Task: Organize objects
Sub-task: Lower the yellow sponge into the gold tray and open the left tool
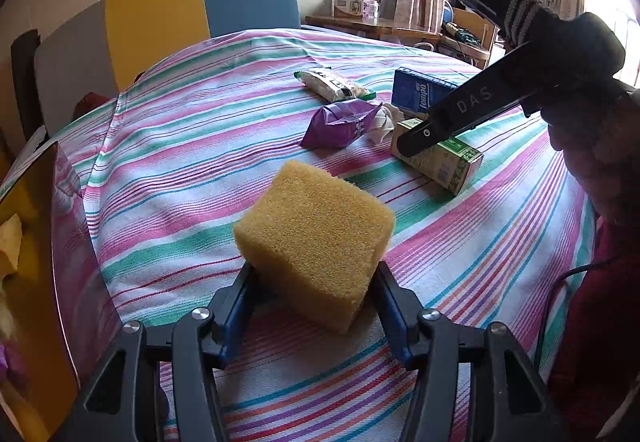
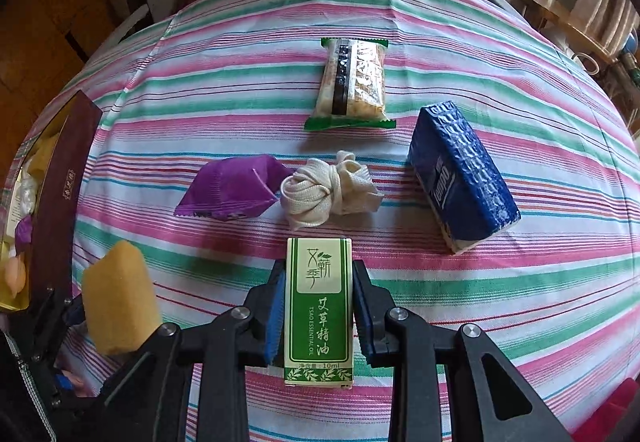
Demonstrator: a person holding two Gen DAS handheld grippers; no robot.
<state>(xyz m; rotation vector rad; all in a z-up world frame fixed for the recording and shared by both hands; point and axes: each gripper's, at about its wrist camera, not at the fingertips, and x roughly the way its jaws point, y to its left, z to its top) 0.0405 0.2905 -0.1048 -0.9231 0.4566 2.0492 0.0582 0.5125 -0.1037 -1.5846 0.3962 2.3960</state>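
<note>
My left gripper (image 1: 314, 274) is shut on a yellow sponge block (image 1: 316, 242) and holds it tilted above the striped tablecloth; the sponge also shows at the lower left of the right wrist view (image 2: 118, 308). My right gripper (image 2: 319, 282) is shut on a green and white essential oil box (image 2: 319, 308), which lies on the cloth. In the left wrist view the right gripper (image 1: 416, 140) sits over that box (image 1: 448, 162). A purple packet (image 2: 232, 188), a knotted white cloth (image 2: 324, 190), a snack bar packet (image 2: 352, 82) and a blue tissue pack (image 2: 464, 174) lie beyond.
An open brown box (image 2: 56, 198) with small items inside stands at the table's left edge. Chairs with yellow and blue backs (image 1: 200, 10) stand behind the table. A wooden side table (image 1: 372, 24) with a carton is at the back right.
</note>
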